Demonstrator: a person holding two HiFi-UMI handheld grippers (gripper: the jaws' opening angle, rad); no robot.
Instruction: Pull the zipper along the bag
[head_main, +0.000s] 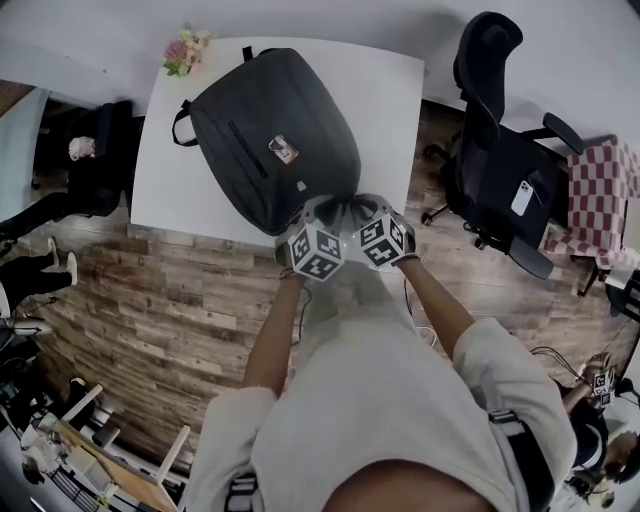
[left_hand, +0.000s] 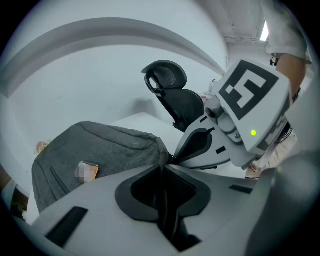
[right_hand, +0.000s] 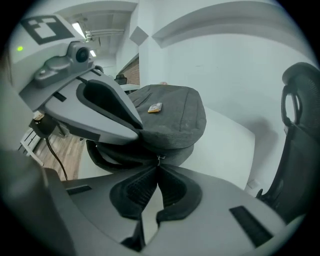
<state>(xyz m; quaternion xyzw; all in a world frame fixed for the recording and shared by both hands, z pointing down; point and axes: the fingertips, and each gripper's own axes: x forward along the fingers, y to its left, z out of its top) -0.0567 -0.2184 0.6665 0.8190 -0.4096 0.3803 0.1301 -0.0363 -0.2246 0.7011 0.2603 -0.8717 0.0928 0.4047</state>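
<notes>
Nearest, the person's forearms reach out from pale sleeves to the near edge of the table (head_main: 395, 95), where both grippers meet side by side at the near end of the bag (head_main: 270, 130). The left gripper (left_hand: 163, 167) has its jaws pinched together on a fold of the bag's grey fabric at that end. The right gripper (right_hand: 157, 169) is clamped tight on the small metal zipper pull (right_hand: 159, 159), whose loop shows right at its jaw tips on the seam. This looks like the very start of the pull: one tool anchors the cloth, the other has the slider, and the run of the zip seems yet to be made. The next move calls for the right gripper to draw the pull along the curved seam, following the bend so the thin metal does not slip free, while the left holds firm to keep the fabric taut. The bag itself is a dark grey backpack lying flat, straps toward its far end, a small orange label (head_main: 283, 150) on its upper face. The table is white and smooth, so the bag would likely slide without that anchor. A bunch of pink flowers (head_main: 186, 50) sits at the table's far left corner. Around it lie a wood-plank floor (head_main: 180, 300), a black office chair (head_main: 495, 160) on the right, a red-and-white checked cloth (head_main: 600, 195) beyond that, and a pale wall at the far side
</notes>
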